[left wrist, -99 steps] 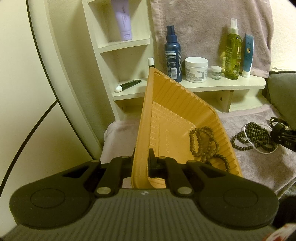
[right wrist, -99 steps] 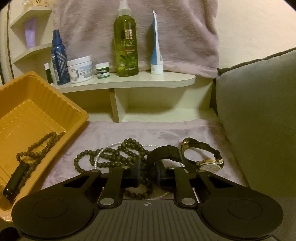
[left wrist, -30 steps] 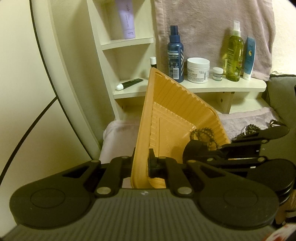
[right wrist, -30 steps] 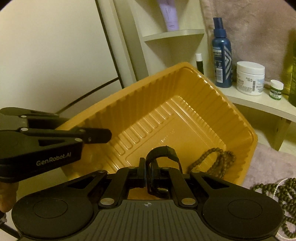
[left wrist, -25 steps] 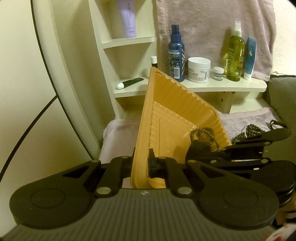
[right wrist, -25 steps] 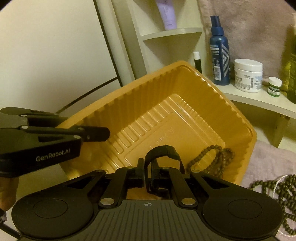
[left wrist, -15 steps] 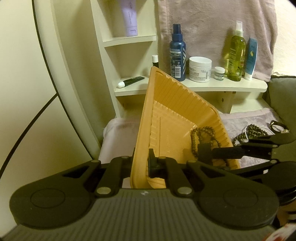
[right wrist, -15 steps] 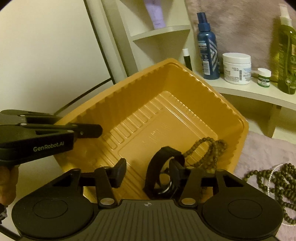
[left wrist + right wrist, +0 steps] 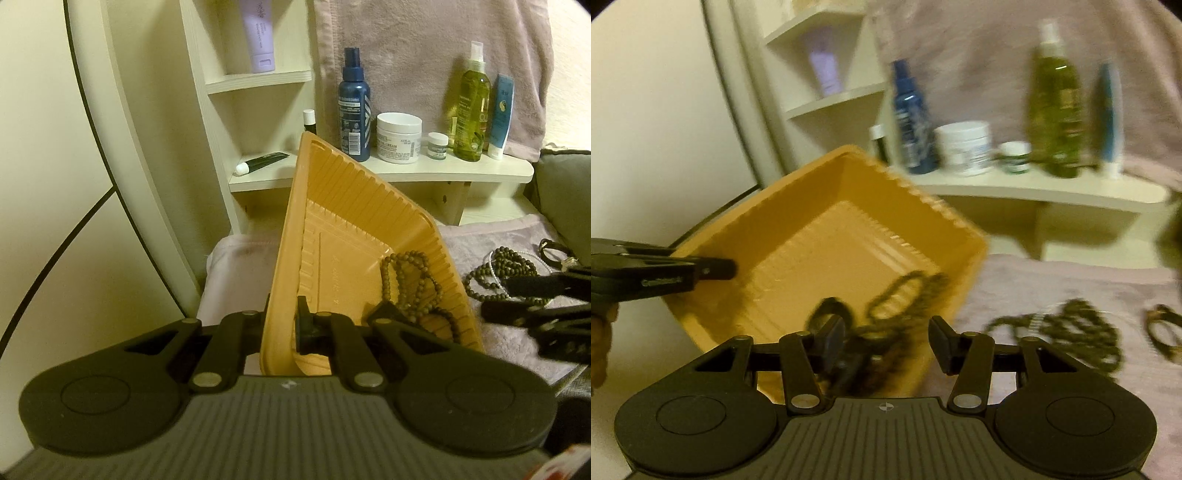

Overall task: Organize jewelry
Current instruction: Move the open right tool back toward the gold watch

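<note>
Tray: the orange tray (image 9: pixel 354 236) stands tilted up on the cloth-covered bed (image 9: pixel 502 236), raised at its left rim.
In the tray: a brown bead string (image 9: pixel 413 280) lies against the low right wall; a black watch (image 9: pixel 831 314) lies beside it, blurred in the right wrist view.
Left gripper (image 9: pixel 282 325): jaws closed tight on the tray's near rim, holding it tipped.
Right gripper (image 9: pixel 886 343): jaws about half open with nothing between the pads; they have just been opening, and the watch lies free in the tray.
Still to sort: a bead pile (image 9: pixel 1071 328) and a gold watch (image 9: pixel 1163 328) on the cloth, right of the tray.
Risk: if the tilt steepens or the thin rim slips from the left grip, beads and watch could slide over the low wall onto the cloth.
Risk: the bead pile looks tangled, so a pinch may lift several strands or drop some short of the tray.
</note>
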Motion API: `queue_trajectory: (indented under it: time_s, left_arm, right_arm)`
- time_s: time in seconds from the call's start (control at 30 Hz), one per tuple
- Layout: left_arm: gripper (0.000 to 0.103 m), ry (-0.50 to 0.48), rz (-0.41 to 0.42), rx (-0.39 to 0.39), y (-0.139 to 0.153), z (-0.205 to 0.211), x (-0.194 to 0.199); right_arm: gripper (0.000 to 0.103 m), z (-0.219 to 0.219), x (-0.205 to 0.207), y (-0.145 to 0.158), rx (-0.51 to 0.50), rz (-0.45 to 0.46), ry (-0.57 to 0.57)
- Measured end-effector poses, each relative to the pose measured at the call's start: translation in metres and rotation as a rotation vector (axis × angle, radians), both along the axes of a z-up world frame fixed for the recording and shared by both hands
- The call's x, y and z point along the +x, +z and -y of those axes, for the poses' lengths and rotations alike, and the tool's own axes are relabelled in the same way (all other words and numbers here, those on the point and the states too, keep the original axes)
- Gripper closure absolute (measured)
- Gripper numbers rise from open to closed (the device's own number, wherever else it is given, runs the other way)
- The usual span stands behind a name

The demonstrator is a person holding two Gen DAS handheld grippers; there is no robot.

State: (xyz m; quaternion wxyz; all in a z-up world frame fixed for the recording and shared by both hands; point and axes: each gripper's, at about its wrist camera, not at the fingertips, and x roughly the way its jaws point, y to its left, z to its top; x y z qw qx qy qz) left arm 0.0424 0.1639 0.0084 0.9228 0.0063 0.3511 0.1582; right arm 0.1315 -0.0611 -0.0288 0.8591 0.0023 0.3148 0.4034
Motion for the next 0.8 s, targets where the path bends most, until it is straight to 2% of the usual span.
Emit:
queue_trajectory:
  time_s: [0.2, 0.37, 0.8]
  left_arm:
    - [0.096, -0.001, 0.0, 0.001, 0.0, 0.0, -0.001]
    - [0.096, -0.001, 0.001, 0.002, 0.0, 0.0, -0.001]
    - [0.096, -0.001, -0.006, 0.007, 0.0, -0.001, 0.0]
  right_arm:
    - [0.052, 0.044, -0.009, -0.007, -0.039, 0.064, -0.144]
    - [0.052, 0.075, -0.008, -0.019, -0.07, 0.062, -0.243]
    - [0.052, 0.104, 0.005, -0.044, -0.13, 0.063, -0.328]
